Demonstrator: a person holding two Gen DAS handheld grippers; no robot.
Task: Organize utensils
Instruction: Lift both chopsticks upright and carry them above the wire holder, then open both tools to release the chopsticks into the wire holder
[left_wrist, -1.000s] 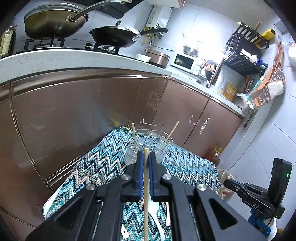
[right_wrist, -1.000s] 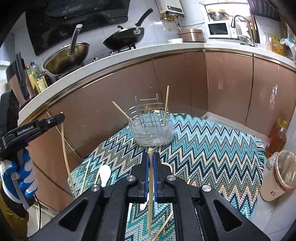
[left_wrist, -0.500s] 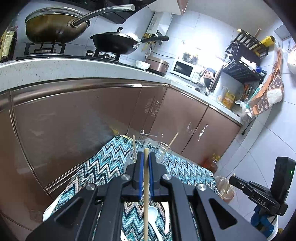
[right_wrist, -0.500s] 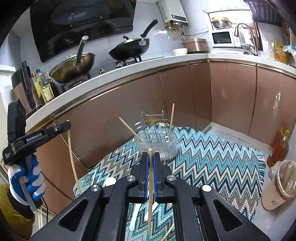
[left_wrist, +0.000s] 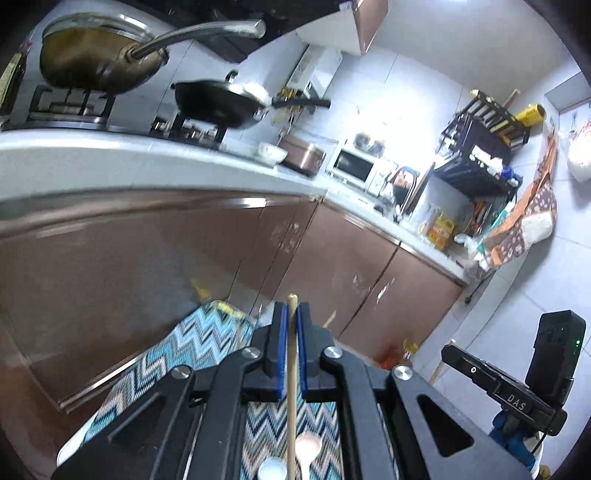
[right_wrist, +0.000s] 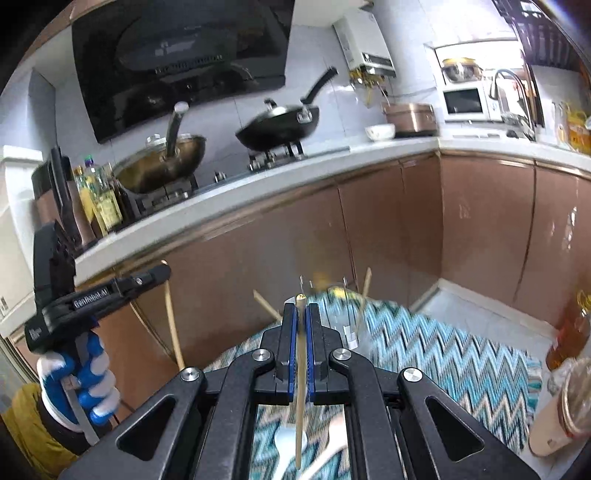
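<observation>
1. My left tongs are closed tight on a wooden chopstick; its tip pokes just past the blue pads and the rest hangs down toward the near edge.
2. My right tongs are clamped the same way on a second chopstick, held nearly upright between the pads.
3. In the right view, the left tongs appear at the far left, gripped by a gloved hand, chopstick slanting down from them.
4. Below both tongs lies a zigzag cloth covering the tabletop, with white spoons on it near me.
5. The wire utensil basket stands at the cloth's far side, blurred, just beyond my right tongs, with two chopsticks leaning in it.
</observation>
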